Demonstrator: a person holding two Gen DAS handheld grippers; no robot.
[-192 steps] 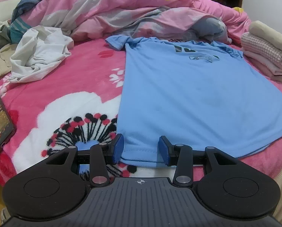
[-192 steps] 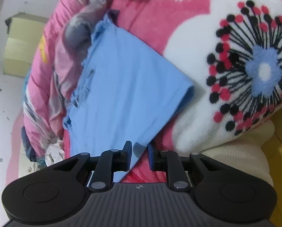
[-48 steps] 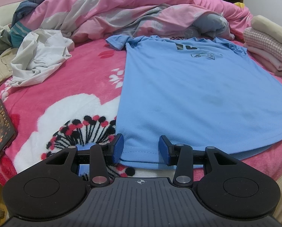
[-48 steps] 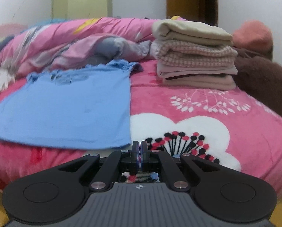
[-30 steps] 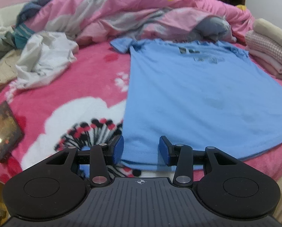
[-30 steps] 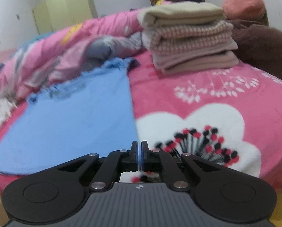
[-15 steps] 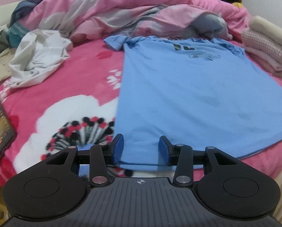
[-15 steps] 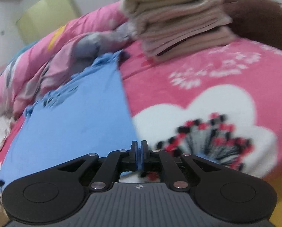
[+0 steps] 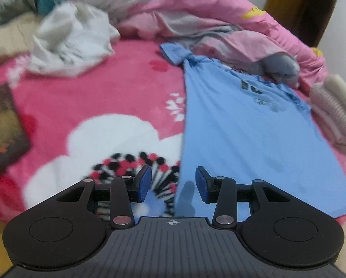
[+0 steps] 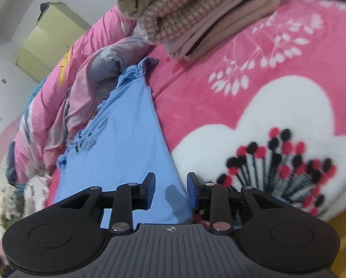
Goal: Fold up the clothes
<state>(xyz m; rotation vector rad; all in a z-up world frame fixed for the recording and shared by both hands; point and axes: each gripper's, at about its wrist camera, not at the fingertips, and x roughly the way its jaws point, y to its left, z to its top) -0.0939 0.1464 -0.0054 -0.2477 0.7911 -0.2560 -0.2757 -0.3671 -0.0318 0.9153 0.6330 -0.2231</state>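
A light blue T-shirt [image 9: 242,127] lies flat on the pink flowered blanket [image 9: 108,97], collar toward the far side. My left gripper [image 9: 173,181] is open just above the shirt's near left hem corner, whose edge runs between the two blue pads. In the right wrist view the same T-shirt [image 10: 117,143] stretches away to the left. My right gripper [image 10: 169,190] is open over the near right hem corner, with the shirt's side edge passing between its pads. Neither gripper holds any cloth.
A crumpled white garment [image 9: 73,41] and a dark phone [image 9: 3,129] lie left of the shirt. A bunched pink duvet [image 9: 196,16] lines the far side. A stack of folded clothes [image 10: 191,11] sits at the far right. The bed edge drops off below the grippers.
My right gripper was shut and is now open, and it has moved left over the shirt's right hem corner. My left gripper has shifted left to the left hem corner, still open.
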